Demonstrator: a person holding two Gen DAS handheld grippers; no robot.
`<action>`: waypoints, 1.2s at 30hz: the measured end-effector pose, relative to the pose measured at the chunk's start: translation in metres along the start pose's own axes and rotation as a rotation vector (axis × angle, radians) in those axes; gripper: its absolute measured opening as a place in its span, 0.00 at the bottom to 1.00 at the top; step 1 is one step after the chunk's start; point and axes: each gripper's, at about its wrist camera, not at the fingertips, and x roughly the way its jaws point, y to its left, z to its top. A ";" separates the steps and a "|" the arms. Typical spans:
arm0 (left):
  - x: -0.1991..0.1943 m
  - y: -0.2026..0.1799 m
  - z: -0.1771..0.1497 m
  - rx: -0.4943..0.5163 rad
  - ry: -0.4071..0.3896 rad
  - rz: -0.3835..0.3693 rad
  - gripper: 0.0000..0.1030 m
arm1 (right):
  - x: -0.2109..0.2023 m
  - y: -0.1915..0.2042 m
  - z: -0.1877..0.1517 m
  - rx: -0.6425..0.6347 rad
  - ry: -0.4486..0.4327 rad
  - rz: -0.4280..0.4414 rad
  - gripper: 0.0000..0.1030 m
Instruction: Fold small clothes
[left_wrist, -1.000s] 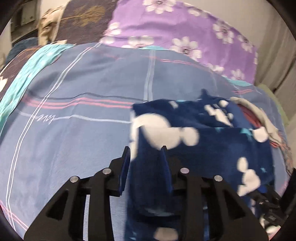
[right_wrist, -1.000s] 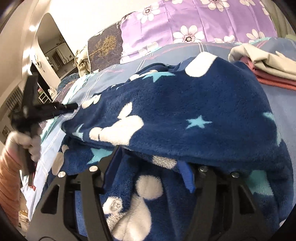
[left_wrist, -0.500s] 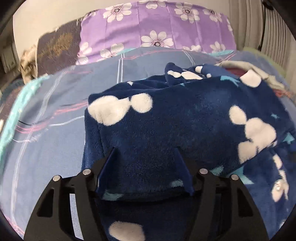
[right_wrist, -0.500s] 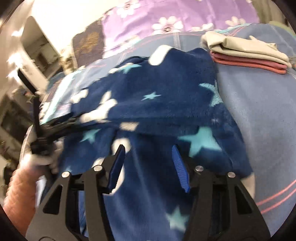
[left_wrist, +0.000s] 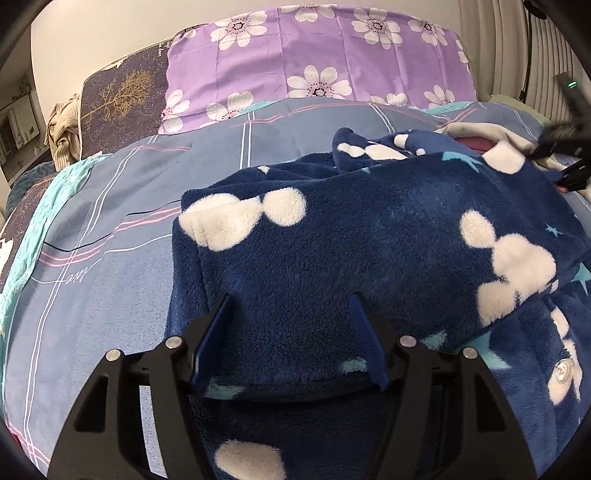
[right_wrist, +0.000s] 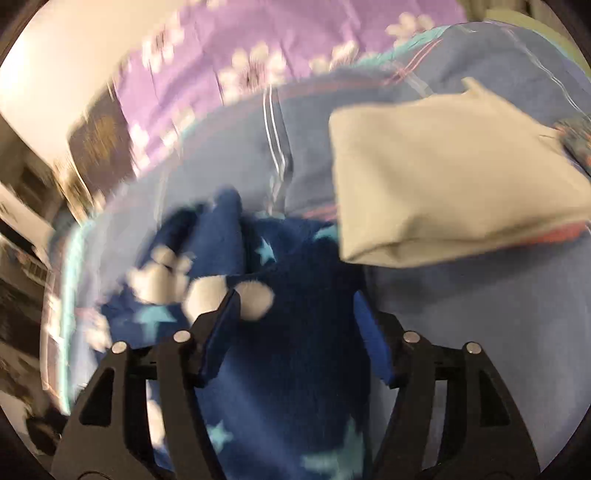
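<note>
A dark blue fleece garment (left_wrist: 369, 236) with white blobs and pale stars lies folded over on the blue plaid bed cover (left_wrist: 110, 295). My left gripper (left_wrist: 290, 306) hovers open at the near folded edge; the fleece lies under and between its blue pads without being pinched. In the blurred right wrist view, my right gripper (right_wrist: 295, 306) is over a far corner of the fleece (right_wrist: 288, 350). Its jaws are closing with fleece between them, and no firm pinch shows. The right gripper (left_wrist: 565, 155) also appears as a black blur at the far right of the left wrist view.
A folded beige garment (right_wrist: 443, 177) on a pink one sits just right of the fleece, also seen as the beige stack (left_wrist: 476, 131). A purple flowered pillow (left_wrist: 314, 55) and a dark tree-print pillow (left_wrist: 122, 96) line the headboard. Bare bed cover lies to the left.
My left gripper let go of the fleece edge and opened after laying the fold over. My right gripper swung right, toward the beige stack, with its jaws narrowing.
</note>
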 end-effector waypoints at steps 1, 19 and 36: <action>0.000 0.000 0.000 -0.002 -0.001 -0.002 0.64 | 0.004 0.000 -0.002 -0.035 -0.018 -0.070 0.21; -0.001 0.003 0.000 -0.015 -0.006 -0.014 0.64 | -0.062 0.022 -0.128 -0.251 -0.147 0.038 0.30; -0.069 0.013 -0.028 -0.030 -0.032 -0.165 0.81 | -0.056 0.009 -0.155 -0.317 -0.218 -0.004 0.32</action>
